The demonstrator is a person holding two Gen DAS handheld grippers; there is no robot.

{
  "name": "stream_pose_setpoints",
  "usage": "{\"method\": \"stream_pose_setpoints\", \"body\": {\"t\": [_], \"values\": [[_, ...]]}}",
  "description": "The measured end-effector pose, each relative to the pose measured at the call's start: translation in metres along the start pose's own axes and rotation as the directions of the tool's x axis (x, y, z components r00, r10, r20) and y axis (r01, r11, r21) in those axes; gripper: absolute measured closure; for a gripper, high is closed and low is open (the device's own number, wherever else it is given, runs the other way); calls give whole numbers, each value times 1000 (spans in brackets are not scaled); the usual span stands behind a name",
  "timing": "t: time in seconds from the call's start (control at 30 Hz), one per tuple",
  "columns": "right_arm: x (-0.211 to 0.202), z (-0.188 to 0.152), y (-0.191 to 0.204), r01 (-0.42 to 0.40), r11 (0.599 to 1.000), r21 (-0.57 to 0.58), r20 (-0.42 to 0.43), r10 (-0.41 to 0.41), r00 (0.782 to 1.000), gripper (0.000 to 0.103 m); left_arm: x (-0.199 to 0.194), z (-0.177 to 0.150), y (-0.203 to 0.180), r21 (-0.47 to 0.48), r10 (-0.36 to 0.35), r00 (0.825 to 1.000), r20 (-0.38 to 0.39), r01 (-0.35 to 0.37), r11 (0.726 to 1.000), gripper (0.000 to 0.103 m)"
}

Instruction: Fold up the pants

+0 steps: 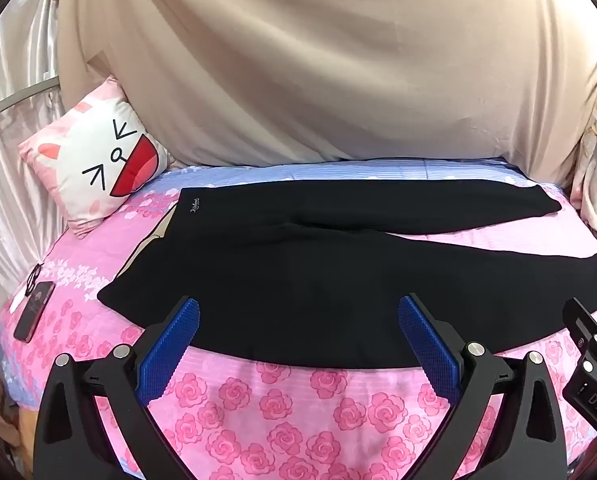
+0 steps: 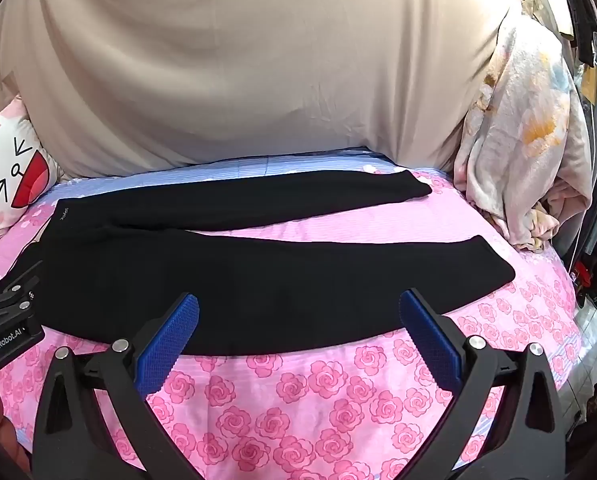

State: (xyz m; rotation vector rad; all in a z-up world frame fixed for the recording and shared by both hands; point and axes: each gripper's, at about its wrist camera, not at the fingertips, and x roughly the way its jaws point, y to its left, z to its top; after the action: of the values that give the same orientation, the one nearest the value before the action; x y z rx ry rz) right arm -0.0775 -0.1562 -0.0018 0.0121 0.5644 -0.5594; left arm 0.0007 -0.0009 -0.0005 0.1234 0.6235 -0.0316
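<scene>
The black pants [image 1: 298,272] are lying flat on the bed [image 1: 282,408], which is wearing a pink sheet with roses. The waist is sitting at the left, near a small label, and the two legs are stretching to the right. The legs are spreading a little apart, with the far leg reaching toward the back edge and the near leg ending close to the right side of the bed.

The left hand-held gripper [image 1: 298,312] is hanging just over the near edge of the pants, close to the waist end. Its two blue pads [image 1: 174,348] are standing wide apart and are holding nothing. The right hand-held gripper [image 2: 298,312] is hanging over the near edge of the near leg. Its blue pads [image 2: 430,340] are also spread wide and are gripping nothing. Each hand-held gripper is showing at the edge of the other one's view, so they are side by side.

A pillow with a cat face [image 1: 98,160] is leaning at the back left corner. A phone [image 1: 34,310] is lying on the sheet at the left. A beige cloth [image 1: 318,60] is hanging behind the bed. A flowery blanket [image 2: 526,132] is piling up at the right.
</scene>
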Motion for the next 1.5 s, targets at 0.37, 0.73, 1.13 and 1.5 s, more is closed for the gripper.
{"method": "stream_pose_setpoints", "body": {"t": [0.37,0.73,1.13,1.5], "values": [[4,-1,3,-10,1000,-1,-6,10,1000,5,0,0,-4,-8,-6,1000,7,6,1000,5],[7,-1,5,-7,1000,-3,-11,7,1000,5,0,-1,5,-22,-17,1000,4,17,1000,5],[7,-4,6,-8,1000,1,-14,8,1000,5,4,0,3,-12,-21,1000,-4,20,1000,5],[10,-6,2,-11,1000,11,-21,11,1000,5,5,0,-1,-4,-14,1000,-8,14,1000,5]]}}
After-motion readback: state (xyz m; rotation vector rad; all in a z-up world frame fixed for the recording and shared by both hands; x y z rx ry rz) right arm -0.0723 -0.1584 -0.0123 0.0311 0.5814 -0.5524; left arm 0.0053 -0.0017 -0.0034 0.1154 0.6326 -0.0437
